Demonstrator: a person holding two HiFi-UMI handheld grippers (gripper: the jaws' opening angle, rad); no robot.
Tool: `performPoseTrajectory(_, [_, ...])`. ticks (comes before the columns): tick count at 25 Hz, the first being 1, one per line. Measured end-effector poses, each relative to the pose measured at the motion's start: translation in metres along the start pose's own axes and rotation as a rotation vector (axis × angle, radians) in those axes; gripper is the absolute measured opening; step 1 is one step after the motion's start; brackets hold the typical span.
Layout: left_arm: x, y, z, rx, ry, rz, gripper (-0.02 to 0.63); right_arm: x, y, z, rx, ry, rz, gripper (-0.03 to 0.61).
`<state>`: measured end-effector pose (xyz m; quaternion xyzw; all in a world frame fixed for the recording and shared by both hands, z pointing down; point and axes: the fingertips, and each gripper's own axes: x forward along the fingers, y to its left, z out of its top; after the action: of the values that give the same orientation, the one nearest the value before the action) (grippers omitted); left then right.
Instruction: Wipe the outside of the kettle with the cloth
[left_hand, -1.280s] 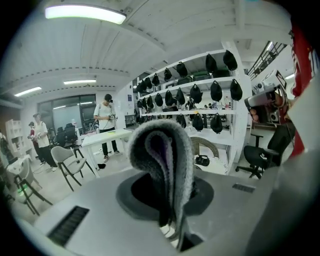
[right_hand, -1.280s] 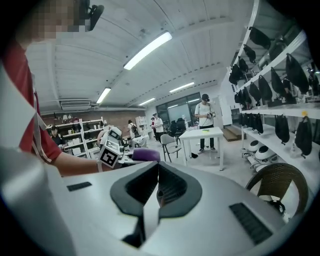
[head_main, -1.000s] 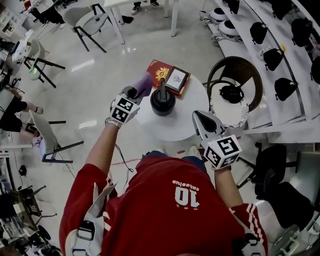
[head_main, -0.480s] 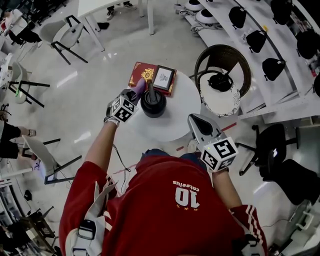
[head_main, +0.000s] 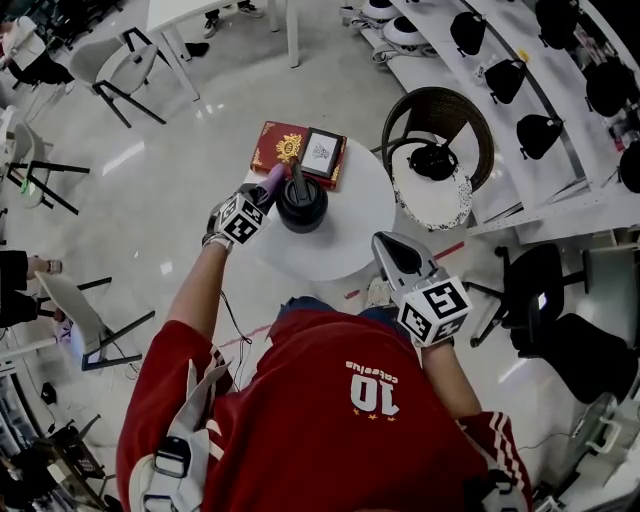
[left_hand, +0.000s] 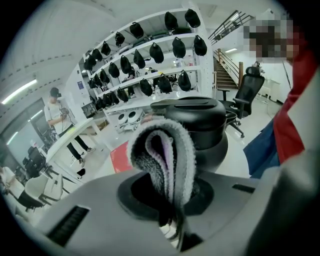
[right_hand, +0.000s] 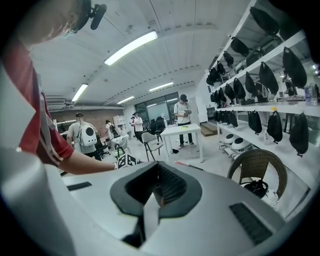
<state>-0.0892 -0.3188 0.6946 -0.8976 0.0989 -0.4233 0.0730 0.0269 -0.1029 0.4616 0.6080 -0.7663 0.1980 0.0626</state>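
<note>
A black kettle (head_main: 301, 203) stands upright on the round white table (head_main: 345, 235), near its far left edge. My left gripper (head_main: 266, 190) is shut on a folded grey-lilac cloth (head_main: 273, 179), and the cloth presses on the kettle's upper left side. In the left gripper view the cloth (left_hand: 165, 160) sticks up between the jaws, with the kettle (left_hand: 202, 127) right behind it. My right gripper (head_main: 386, 246) hovers over the table's near right edge, apart from the kettle. Its jaws (right_hand: 156, 192) are shut with nothing between them.
A red book (head_main: 282, 146) with a framed card (head_main: 322, 153) on it lies at the table's far edge, just behind the kettle. A wicker chair (head_main: 436, 112) with a white cushion (head_main: 432, 198) stands to the right. Shelves of black helmets (head_main: 505, 75) line the right wall.
The head view has shifted, so the table sits higher and further left in the picture. The cloth has slid a little nearer along the kettle's left side. The right gripper has barely moved.
</note>
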Motion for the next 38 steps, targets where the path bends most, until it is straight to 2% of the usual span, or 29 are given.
performPoseTrajectory(4, [-0.004,-0.009,-0.004,-0.027,-0.013,-0.002,0.044,0.001,0.004,0.001,-0.016,0.017,0.018,0.017])
performPoseTrajectory(7, [-0.008,-0.017,-0.008,-0.077,-0.028,0.004,0.044,0.003,0.008,-0.001,-0.026,0.03,0.037,0.017])
performPoseTrajectory(13, [-0.02,-0.033,-0.017,-0.21,-0.064,0.031,0.044,0.008,0.014,0.002,-0.046,0.036,0.092,0.017])
performPoseTrajectory(17, [-0.023,-0.043,-0.015,-0.353,-0.107,0.045,0.044,0.013,0.017,-0.003,-0.058,0.05,0.134,0.017])
performPoseTrajectory(19, [-0.025,-0.048,-0.015,-0.394,-0.123,0.064,0.044,0.016,0.021,-0.004,-0.07,0.054,0.16,0.017])
performPoseTrajectory(26, [-0.032,-0.062,-0.01,-0.437,-0.124,0.119,0.044,0.021,0.016,0.01,-0.099,0.053,0.235,0.017])
performPoseTrajectory(32, [-0.03,-0.083,-0.007,-0.435,-0.093,0.148,0.044,0.016,0.003,0.015,-0.117,0.065,0.296,0.017])
performPoseTrajectory(38, [-0.021,-0.105,-0.003,-0.49,-0.069,0.186,0.044,0.005,-0.016,0.016,-0.128,0.076,0.353,0.017])
